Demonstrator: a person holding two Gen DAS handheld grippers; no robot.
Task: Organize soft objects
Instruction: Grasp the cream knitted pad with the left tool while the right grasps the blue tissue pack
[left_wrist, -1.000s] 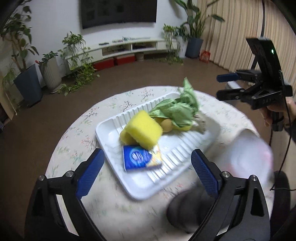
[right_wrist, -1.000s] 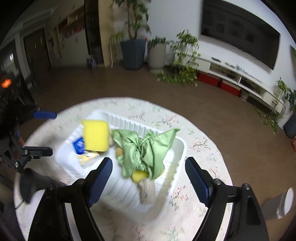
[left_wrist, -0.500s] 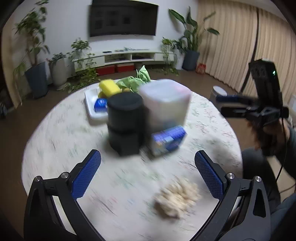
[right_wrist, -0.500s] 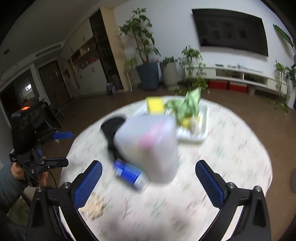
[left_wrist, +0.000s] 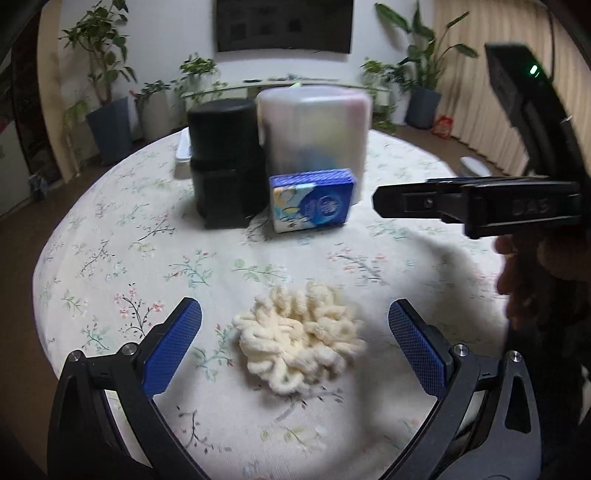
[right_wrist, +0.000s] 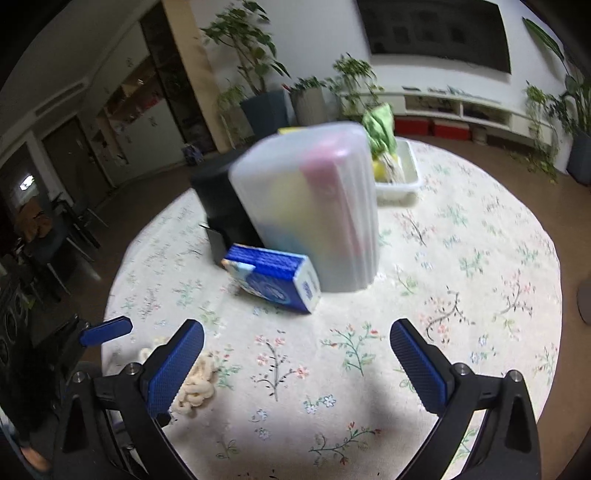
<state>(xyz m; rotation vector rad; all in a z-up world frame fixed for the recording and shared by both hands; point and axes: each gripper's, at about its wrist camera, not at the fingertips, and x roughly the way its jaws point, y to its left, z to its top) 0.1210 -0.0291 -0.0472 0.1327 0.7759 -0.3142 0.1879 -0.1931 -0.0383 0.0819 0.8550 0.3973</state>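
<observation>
A cream chenille cloth (left_wrist: 301, 338) lies on the flowered table near its front edge, between the wide-open fingers of my left gripper (left_wrist: 295, 345). It also shows in the right wrist view (right_wrist: 195, 380), beside my left finger pad. My right gripper (right_wrist: 297, 363) is open and empty over bare tablecloth; it appears side-on in the left wrist view (left_wrist: 476, 206). A blue tissue pack (left_wrist: 312, 199) (right_wrist: 273, 277) lies behind the cloth. The white tray (right_wrist: 399, 181) at the far side holds a green cloth (right_wrist: 378, 127) and yellow items.
A frosted plastic container (left_wrist: 314, 125) (right_wrist: 317, 210) and a black cylinder holder (left_wrist: 225, 162) stand mid-table, between the grippers and the tray. The round table (right_wrist: 480, 258) drops off on all sides. Plants and a TV shelf stand far behind.
Both grippers have pulled back from over the tray to the near side of the table. The cream cloth now lies between my left fingers. Both stay open.
</observation>
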